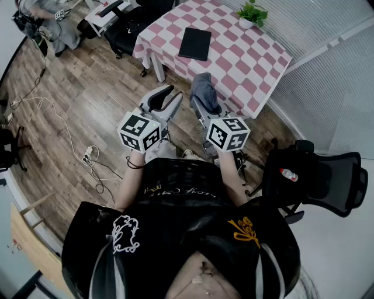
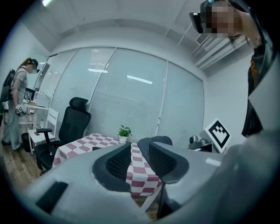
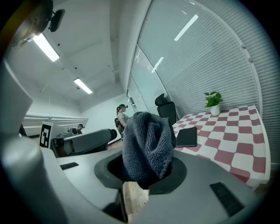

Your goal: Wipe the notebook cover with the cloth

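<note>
A black notebook (image 1: 194, 44) lies flat on the table with the pink-and-white checked cloth (image 1: 245, 64), well ahead of both grippers; the right gripper view shows the notebook (image 3: 187, 136) too. A dark grey cloth (image 1: 204, 90) sticks up bunched from my right gripper (image 1: 204, 108), whose jaws are shut on it. Held in front of the table's near edge, the cloth (image 3: 146, 146) fills the middle of the right gripper view. My left gripper (image 1: 168, 100) hangs beside it on the left, open, with nothing between its jaws (image 2: 140, 159).
A small potted plant (image 1: 252, 14) stands at the table's far corner. A black office chair (image 1: 327, 175) is close on my right, more chairs (image 1: 120, 23) beyond the table's left end. Cables and a power strip (image 1: 87, 155) lie on the wooden floor. Another person (image 1: 52, 20) is at far left.
</note>
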Demonstrator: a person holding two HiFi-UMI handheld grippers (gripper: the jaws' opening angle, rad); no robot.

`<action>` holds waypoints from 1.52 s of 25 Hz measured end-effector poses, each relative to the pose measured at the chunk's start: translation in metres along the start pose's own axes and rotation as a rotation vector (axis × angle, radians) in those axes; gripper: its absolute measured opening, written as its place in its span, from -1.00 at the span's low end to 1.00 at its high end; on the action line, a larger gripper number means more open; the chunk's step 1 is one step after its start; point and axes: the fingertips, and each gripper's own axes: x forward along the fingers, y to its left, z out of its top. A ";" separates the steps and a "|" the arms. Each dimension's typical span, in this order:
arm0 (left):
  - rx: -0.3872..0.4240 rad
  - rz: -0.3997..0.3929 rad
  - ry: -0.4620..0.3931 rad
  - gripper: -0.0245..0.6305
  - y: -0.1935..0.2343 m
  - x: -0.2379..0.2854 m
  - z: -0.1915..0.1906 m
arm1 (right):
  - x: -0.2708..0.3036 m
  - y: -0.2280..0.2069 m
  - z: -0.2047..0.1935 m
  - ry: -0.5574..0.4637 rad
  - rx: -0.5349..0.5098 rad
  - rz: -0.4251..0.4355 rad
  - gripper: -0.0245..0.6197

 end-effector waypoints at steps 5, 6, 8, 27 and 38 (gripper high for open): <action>0.003 -0.004 0.006 -0.50 0.010 0.003 0.000 | 0.011 -0.001 0.000 0.006 0.001 -0.003 -0.65; 0.002 -0.004 0.007 -0.50 0.013 0.004 0.000 | 0.014 -0.002 0.000 0.007 0.001 -0.004 -0.65; 0.000 -0.006 0.010 -0.50 0.019 0.005 0.001 | 0.020 -0.003 0.001 0.009 0.004 -0.008 -0.65; -0.018 -0.037 0.014 -0.50 0.100 0.020 0.013 | 0.100 -0.010 0.017 0.034 -0.017 -0.083 -0.65; -0.048 -0.069 0.036 -0.71 0.155 0.014 0.009 | 0.144 -0.009 0.018 0.044 0.003 -0.141 -0.65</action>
